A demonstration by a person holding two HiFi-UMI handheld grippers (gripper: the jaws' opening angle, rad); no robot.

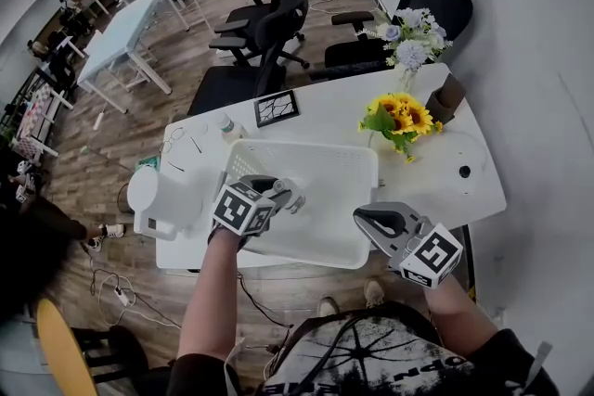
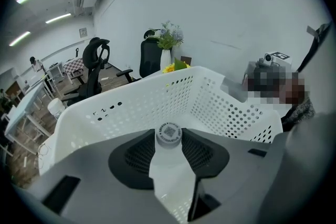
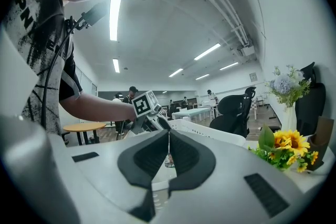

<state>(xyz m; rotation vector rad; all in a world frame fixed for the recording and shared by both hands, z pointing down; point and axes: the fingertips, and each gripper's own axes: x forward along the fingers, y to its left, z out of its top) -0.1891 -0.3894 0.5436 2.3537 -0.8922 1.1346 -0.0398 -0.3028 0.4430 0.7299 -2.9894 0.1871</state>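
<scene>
The left gripper (image 1: 277, 192), left of centre in the head view, hangs over the near left corner of a white perforated basket (image 1: 320, 170). Its jaws are clamped on a small white bottle (image 2: 169, 137), the dark pads pressing both sides just under the cap (a round printed code shows on top). In the left gripper view the bottle stands upright at lower centre, with the basket's holed walls rising behind it.

The right gripper (image 1: 364, 218), at the lower right of the head view, sits just beside the basket's near right corner with its jaws pointing left. The jaws are drawn together at the tips and grip nothing; below the tips only a narrow gap remains, through which the basket rim shows.

The basket rests in the middle of a white table (image 1: 343, 107). A bunch of sunflowers (image 1: 401, 116) stands to its upper right, a white jug (image 1: 160, 198) to its left and a small framed picture (image 1: 277, 108) above it.
</scene>
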